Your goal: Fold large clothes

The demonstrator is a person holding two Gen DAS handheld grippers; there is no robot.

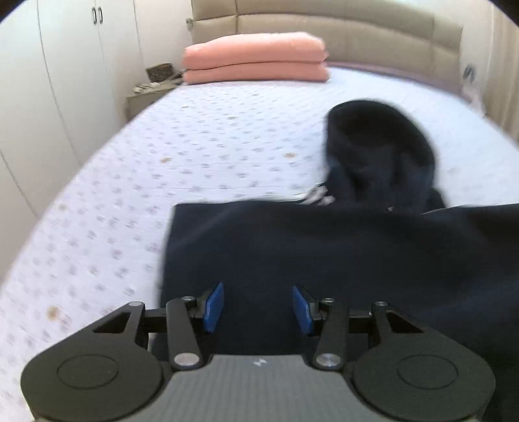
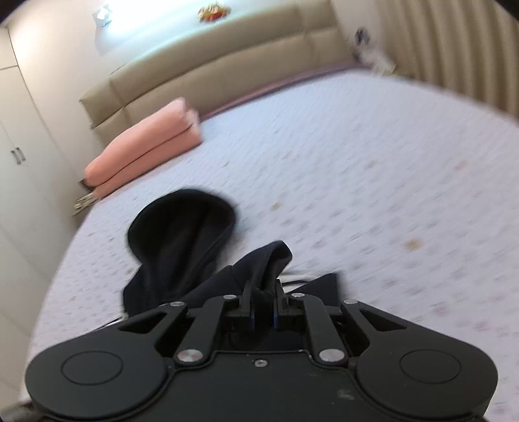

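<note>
A dark navy hoodie (image 1: 324, 253) lies on the bed, body spread flat and hood (image 1: 379, 152) pointing towards the headboard. My left gripper (image 1: 258, 305) hovers over the garment's near left part, its blue pads (image 1: 214, 306) wide apart and gripping nothing. In the right wrist view the hood (image 2: 181, 227) lies ahead to the left. My right gripper (image 2: 263, 305) is shut on a bunched fold of the hoodie fabric (image 2: 269, 259), which rises from between the narrow jaws.
The bed (image 1: 194, 146) has a pale dotted sheet. A folded pink quilt (image 1: 256, 58) sits by the beige headboard (image 1: 324, 29). White wardrobes (image 1: 65, 81) and a cluttered nightstand (image 1: 146, 94) stand on the left. Curtains (image 2: 438, 39) hang at the far right.
</note>
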